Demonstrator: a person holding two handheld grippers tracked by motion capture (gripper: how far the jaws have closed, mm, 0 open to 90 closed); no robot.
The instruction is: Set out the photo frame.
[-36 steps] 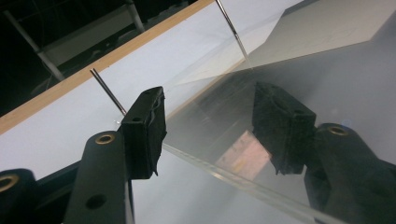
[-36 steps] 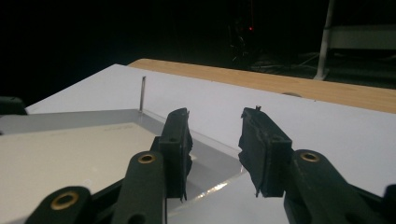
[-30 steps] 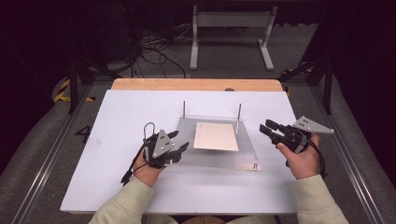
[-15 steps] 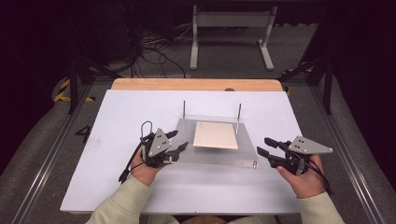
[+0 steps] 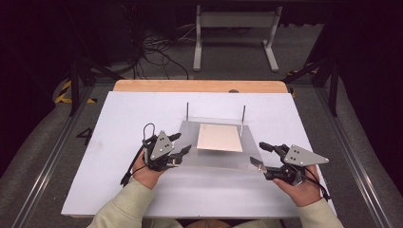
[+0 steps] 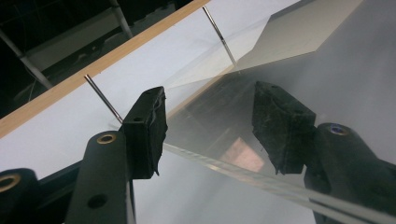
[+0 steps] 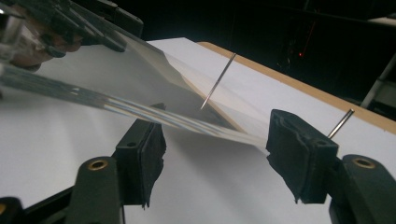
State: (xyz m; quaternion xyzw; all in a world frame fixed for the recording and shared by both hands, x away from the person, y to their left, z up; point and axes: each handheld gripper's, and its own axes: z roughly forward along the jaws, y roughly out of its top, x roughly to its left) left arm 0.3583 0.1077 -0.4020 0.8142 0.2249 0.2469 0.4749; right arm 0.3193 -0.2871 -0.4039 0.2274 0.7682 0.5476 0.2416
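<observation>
Clear sheet [image 5: 214, 159]: a transparent plate at the middle of the tabletop, its far edge toward 12 o'clock by the two pins, its near edge raised off the surface as the right claw view shows it [image 7: 140, 112].
Tan card [image 5: 220, 137]: a pale rectangle lying under or on the clear sheet — which one cannot be told — near its 12 o'clock half.
Pins: two thin metal rods standing upright at the sheet's far corners, one toward 11 o'clock [image 5: 187, 110], one toward 1 o'clock [image 5: 244, 114].
Left claw [image 5: 179, 145]: at the sheet's 9 o'clock edge, jaws spread; in its own view the sheet's edge [image 6: 243, 170] runs across between the two black jaws, neither pad visibly pressing it.
Right claw [image 5: 259, 154]: at the sheet's 4 o'clock corner, jaws spread wide; in its own view the sheet's edge passes above the gap — contact cannot be told.
Hands: the left hand [image 5: 147, 172] and right hand [image 5: 300, 189] each grip a claw body, pale sleeves entering from 6 o'clock.
Tabletop [image 5: 119, 123]: white board with a wooden strip [image 5: 199, 86] along its 12 o'clock edge.
</observation>
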